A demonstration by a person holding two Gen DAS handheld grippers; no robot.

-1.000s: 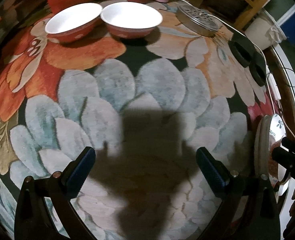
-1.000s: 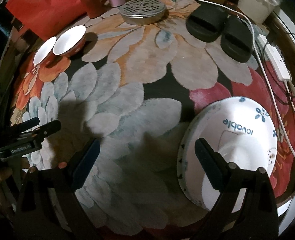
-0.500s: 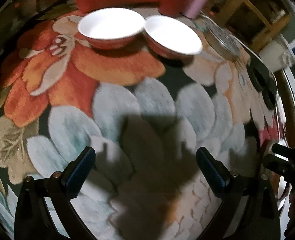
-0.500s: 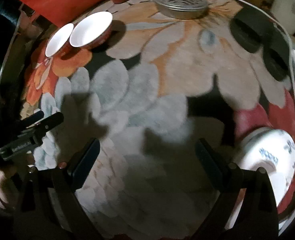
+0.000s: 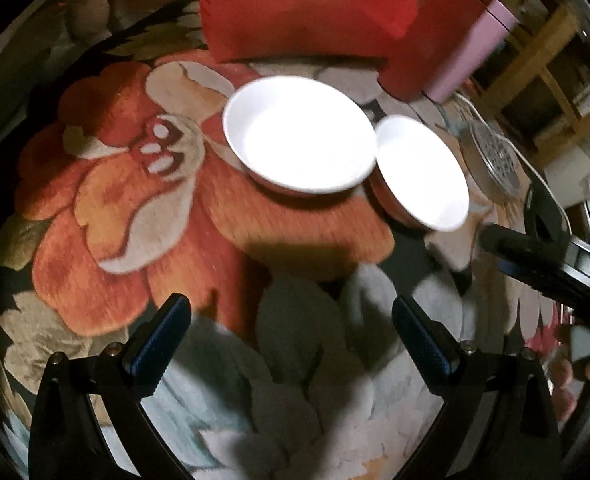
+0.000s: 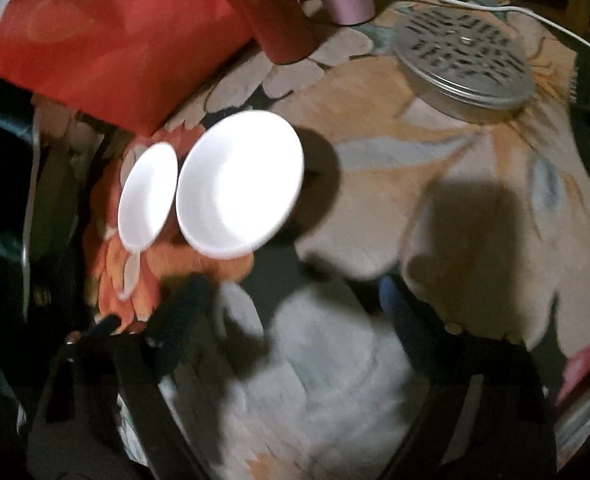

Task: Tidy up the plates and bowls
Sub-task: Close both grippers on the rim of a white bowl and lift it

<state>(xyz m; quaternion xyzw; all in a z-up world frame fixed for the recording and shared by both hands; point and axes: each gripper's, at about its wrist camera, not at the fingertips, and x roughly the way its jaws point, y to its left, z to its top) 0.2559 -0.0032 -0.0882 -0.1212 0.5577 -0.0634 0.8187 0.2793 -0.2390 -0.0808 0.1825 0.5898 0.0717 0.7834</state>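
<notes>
Left wrist view, left gripper (image 5: 291,316): jaws spread wide, nothing between them, hanging over the flowered rug (image 5: 135,208).
Left wrist view, bowls: the left bowl (image 5: 299,134) and the right bowl (image 5: 421,172) sit side by side on the rug, rims all but touching; they are nearer and larger than half a second ago, with the left bowl now straight ahead.
Left wrist view, surroundings: a red cushion (image 5: 307,8) lies behind the bowls, a pink cylinder (image 5: 471,56) to its right; the right gripper (image 5: 543,264) shows at the right edge, closer in than before.
Right wrist view, right gripper (image 6: 291,308): blurred, jaws wide apart and empty.
Right wrist view, bowls: the right bowl (image 6: 239,184) and the left bowl (image 6: 147,196) are ahead on the left, much closer than before.
Right wrist view, surroundings: a round metal lid (image 6: 463,60) lies far right; the white plate seen earlier is out of view.
</notes>
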